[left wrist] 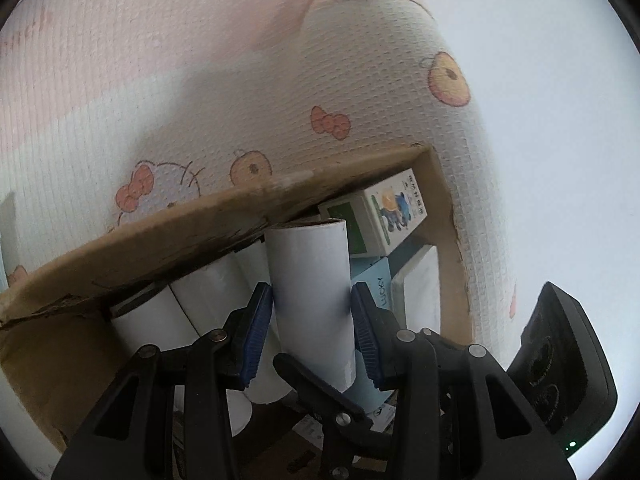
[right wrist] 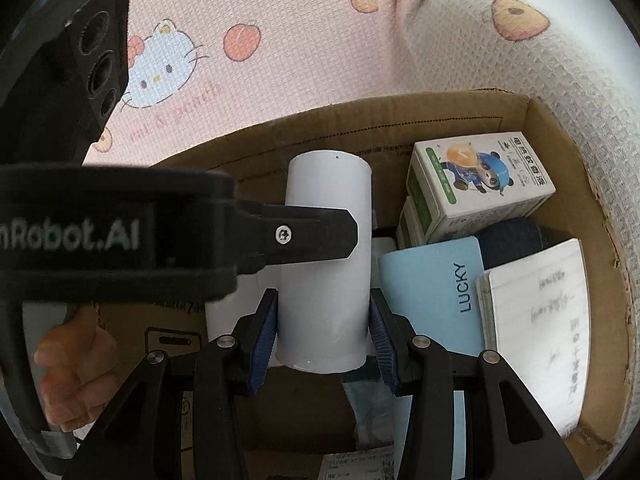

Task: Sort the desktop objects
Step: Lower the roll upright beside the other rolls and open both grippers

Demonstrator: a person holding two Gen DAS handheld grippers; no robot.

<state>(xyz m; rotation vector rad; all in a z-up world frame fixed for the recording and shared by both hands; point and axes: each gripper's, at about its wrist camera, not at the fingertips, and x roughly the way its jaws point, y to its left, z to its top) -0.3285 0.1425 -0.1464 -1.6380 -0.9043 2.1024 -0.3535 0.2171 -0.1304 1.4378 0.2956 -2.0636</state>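
Observation:
A white paper roll (left wrist: 310, 292) stands upright inside a cardboard box (left wrist: 168, 240). My left gripper (left wrist: 312, 320) is shut on its lower part, blue pads on both sides. In the right wrist view the same white roll (right wrist: 326, 264) sits between the blue pads of my right gripper (right wrist: 323, 332), which is shut on it too. The left gripper's black finger (right wrist: 304, 236) crosses the roll from the left. More white rolls (left wrist: 208, 300) lie in the box to the left.
The box (right wrist: 560, 152) also holds a panda-print carton (right wrist: 480, 184), a blue "LUCKY" booklet (right wrist: 440, 300), a white notebook (right wrist: 536, 328) and a dark round object (right wrist: 512, 240). A pink cartoon-print cloth (right wrist: 280, 60) lies behind the box. A hand (right wrist: 72, 368) shows at lower left.

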